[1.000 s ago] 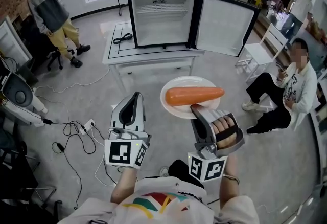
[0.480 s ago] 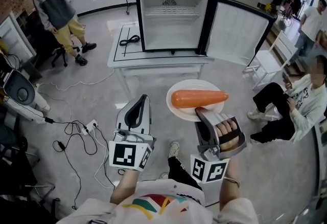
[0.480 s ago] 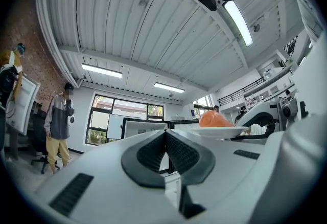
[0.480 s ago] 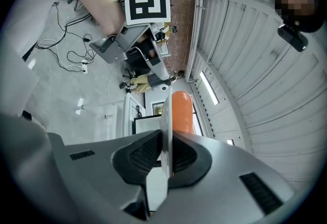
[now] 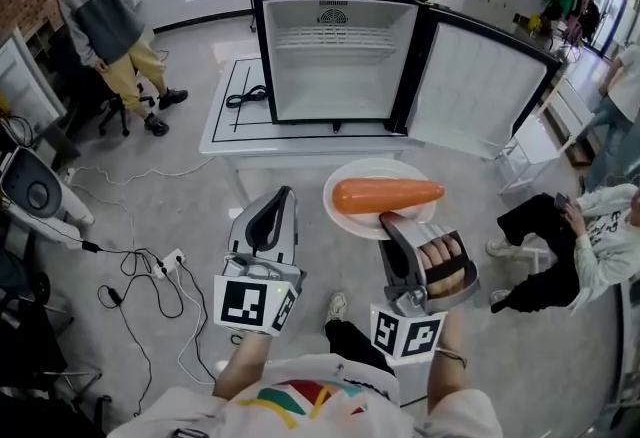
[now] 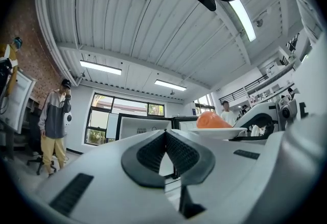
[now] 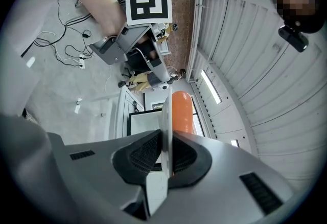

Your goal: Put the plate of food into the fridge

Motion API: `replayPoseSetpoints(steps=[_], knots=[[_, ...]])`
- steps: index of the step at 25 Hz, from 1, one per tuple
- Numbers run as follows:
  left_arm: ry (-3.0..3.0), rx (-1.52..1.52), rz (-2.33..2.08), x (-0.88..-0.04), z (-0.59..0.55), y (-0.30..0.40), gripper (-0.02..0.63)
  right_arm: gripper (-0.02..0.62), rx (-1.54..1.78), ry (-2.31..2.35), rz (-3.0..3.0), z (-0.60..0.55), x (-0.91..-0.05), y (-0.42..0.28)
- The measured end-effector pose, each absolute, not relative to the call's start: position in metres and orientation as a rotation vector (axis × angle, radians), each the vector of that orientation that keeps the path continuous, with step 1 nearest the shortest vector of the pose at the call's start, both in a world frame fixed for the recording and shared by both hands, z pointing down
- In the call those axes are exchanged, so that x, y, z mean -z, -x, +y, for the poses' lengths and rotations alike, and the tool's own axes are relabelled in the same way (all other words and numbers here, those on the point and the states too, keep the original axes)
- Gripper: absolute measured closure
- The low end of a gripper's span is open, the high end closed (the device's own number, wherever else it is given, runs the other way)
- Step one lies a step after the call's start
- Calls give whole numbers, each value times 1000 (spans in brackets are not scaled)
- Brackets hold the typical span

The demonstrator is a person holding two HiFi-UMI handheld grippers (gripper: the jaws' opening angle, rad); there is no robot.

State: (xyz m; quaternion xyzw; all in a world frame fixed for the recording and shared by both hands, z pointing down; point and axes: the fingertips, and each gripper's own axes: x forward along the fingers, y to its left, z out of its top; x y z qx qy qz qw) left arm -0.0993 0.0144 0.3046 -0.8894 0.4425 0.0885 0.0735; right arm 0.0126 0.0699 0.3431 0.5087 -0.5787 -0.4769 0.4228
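The right gripper [image 5: 393, 220] is pinching the near rim of the white plate [image 5: 345, 184] between its nearly closed fingers, so the plate is sitting level and the carrot [image 5: 388, 194] is lying safely across it. The plate is hanging in the air before the desk [image 5: 222, 116], not yet near the fridge [image 5: 335, 76], whose door [image 5: 480, 91] is standing open. The left gripper [image 5: 282, 196] is holding nothing, with its fingers pressed together.
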Motion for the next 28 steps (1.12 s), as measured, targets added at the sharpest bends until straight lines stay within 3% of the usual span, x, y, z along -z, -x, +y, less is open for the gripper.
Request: replayPoseSetpoints(steps=[13, 28], knots=[[2615, -251, 1387, -282, -112, 40, 600, 568, 1223, -1255, -1511, -63, -327, -71], [2576, -199, 1447, -281, -175, 16, 600, 568, 1241, -1251, -1571, -131, -322, -98]])
